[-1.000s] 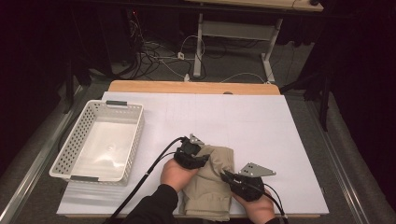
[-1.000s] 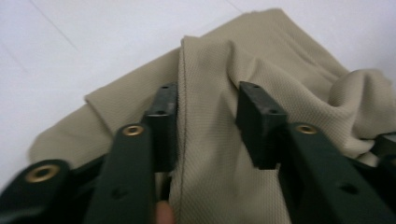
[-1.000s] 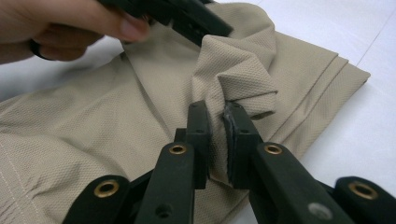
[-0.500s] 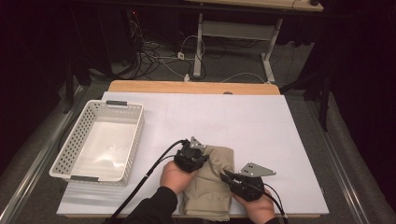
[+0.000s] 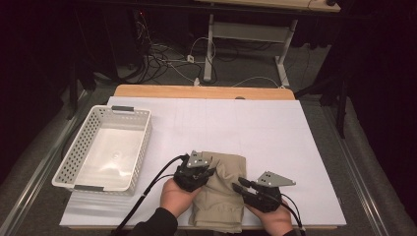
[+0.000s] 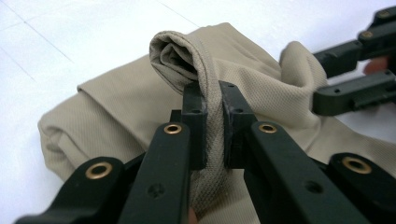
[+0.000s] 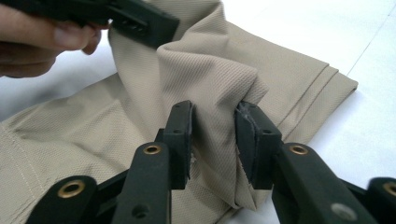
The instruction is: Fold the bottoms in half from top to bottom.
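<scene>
- A folded beige knit garment (image 5: 220, 194) lies on the white table cover (image 5: 275, 137), between the two hand-held black grippers.
- The left gripper (image 6: 212, 100) pinches a raised fold of the cloth tightly between its jaws.
- The right gripper (image 7: 212, 135) has a bunched ridge of the same cloth between its jaws, which have just been opening. One pad touches the fabric, and a gap shows at the other.
- A white perforated plastic basket (image 5: 78, 152) sits well apart, beyond the left gripper.
</scene>
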